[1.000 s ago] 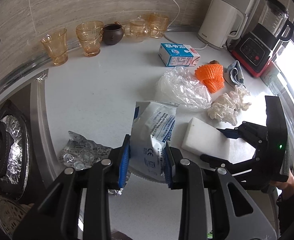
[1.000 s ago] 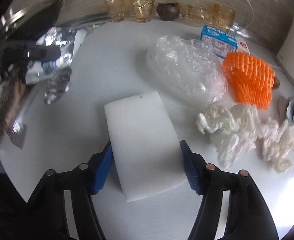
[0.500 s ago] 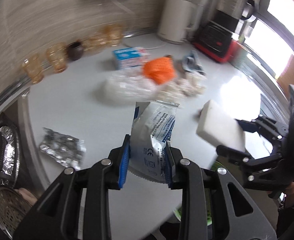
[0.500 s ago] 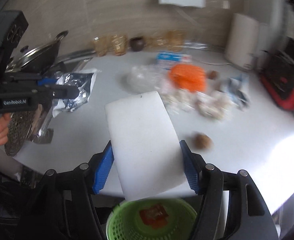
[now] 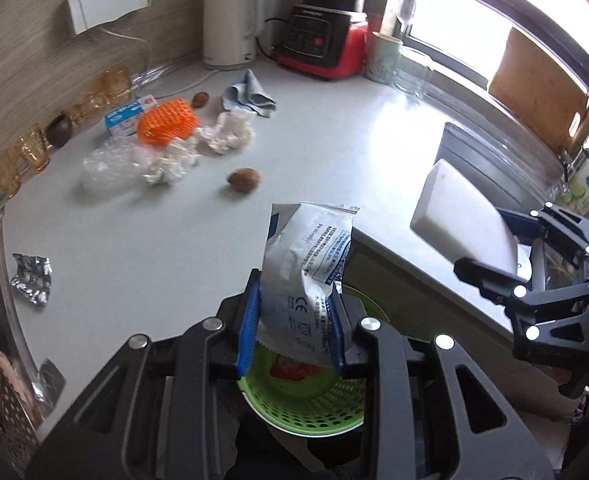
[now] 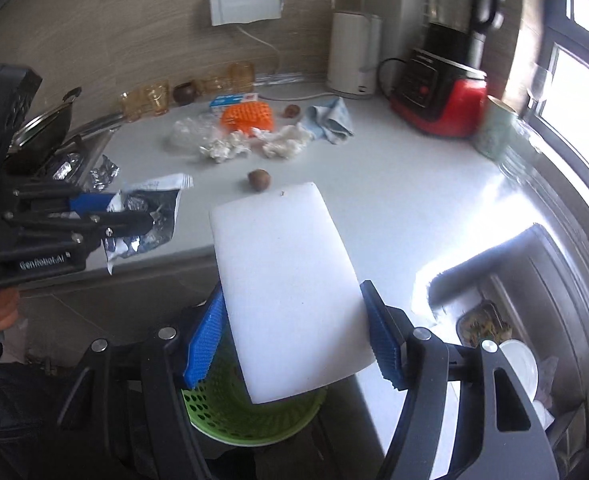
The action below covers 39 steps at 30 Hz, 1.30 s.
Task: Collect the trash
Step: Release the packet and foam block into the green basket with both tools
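While the left gripper (image 5: 294, 328) pinches a crumpled white printed packet (image 5: 308, 268) between its blue pads, a green perforated basket (image 5: 306, 404) sits directly beneath its fingertips, off the counter's (image 5: 134, 240) front edge. The right gripper (image 6: 294, 336) clamps a white foam block (image 6: 286, 280) across its width, the same basket (image 6: 254, 412) showing below its jaws. Ahead of both on the counter lie a brown nut (image 5: 244, 179), crumpled tissues (image 5: 226, 136), clear plastic wrap (image 5: 110, 164), orange netting (image 5: 166, 122) and foil (image 5: 32, 278).
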Available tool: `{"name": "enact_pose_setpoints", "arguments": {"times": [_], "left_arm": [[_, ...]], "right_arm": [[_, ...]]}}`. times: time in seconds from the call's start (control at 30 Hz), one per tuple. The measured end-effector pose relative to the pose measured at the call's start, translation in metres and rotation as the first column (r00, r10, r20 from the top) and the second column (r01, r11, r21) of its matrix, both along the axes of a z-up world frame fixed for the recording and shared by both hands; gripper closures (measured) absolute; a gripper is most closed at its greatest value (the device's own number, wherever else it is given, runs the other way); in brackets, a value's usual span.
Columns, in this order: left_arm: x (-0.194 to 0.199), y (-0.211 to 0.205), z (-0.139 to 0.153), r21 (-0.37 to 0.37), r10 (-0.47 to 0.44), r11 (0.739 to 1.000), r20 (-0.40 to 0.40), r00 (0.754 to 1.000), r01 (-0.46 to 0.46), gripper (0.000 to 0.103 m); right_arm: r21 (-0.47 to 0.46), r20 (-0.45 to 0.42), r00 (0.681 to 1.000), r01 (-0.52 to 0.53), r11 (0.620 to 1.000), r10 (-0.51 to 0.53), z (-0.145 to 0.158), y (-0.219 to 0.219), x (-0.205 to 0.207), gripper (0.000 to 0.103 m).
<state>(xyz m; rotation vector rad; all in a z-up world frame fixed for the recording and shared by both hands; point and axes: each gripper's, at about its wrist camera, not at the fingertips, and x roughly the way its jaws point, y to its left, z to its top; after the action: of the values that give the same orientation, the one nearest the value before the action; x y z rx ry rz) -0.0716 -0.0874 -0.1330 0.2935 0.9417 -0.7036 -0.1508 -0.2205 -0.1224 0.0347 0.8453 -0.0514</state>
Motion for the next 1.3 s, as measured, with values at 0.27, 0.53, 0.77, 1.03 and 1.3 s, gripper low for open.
{"name": "enact_pose_setpoints", "arguments": {"times": [0.27,0.53,0.77,1.03,1.3], "left_arm": [[-0.013,-0.036,-0.078,0.106,-0.056,0.992,-0.147,0.988,0.072,0.072],[-0.029,-0.043,-0.113,0.2,-0.075,0.974,-0.166,0.983,0.108,0.029],[-0.019,-0.019,-0.063,0.153,0.006,0.988,-0.034,0.999,0.0,0.022],[0.012,0.037,0.001,0.051,0.175,0.983,0.065,0.982,-0.178,0.012],[0.046,0.085,0.015,0.011,0.308,0.951,0.092,0.947,-0.31,0.011]], "right_arm": [[0.036,0.008,1.0,0.008,0.999,-0.009,-0.007,-0.024,-0.021,0.037],[0.064,-0.011,1.0,-0.005,0.998,0.006,-0.018,-0.032,-0.022,0.037],[0.088,-0.023,0.998,-0.052,0.995,0.054,-0.024,-0.026,-0.014,0.036],[0.089,-0.094,0.982,-0.157,0.984,0.165,-0.047,0.006,-0.006,0.031],[0.022,-0.131,0.977,-0.165,0.986,0.166,-0.063,0.033,0.009,0.004]]}}
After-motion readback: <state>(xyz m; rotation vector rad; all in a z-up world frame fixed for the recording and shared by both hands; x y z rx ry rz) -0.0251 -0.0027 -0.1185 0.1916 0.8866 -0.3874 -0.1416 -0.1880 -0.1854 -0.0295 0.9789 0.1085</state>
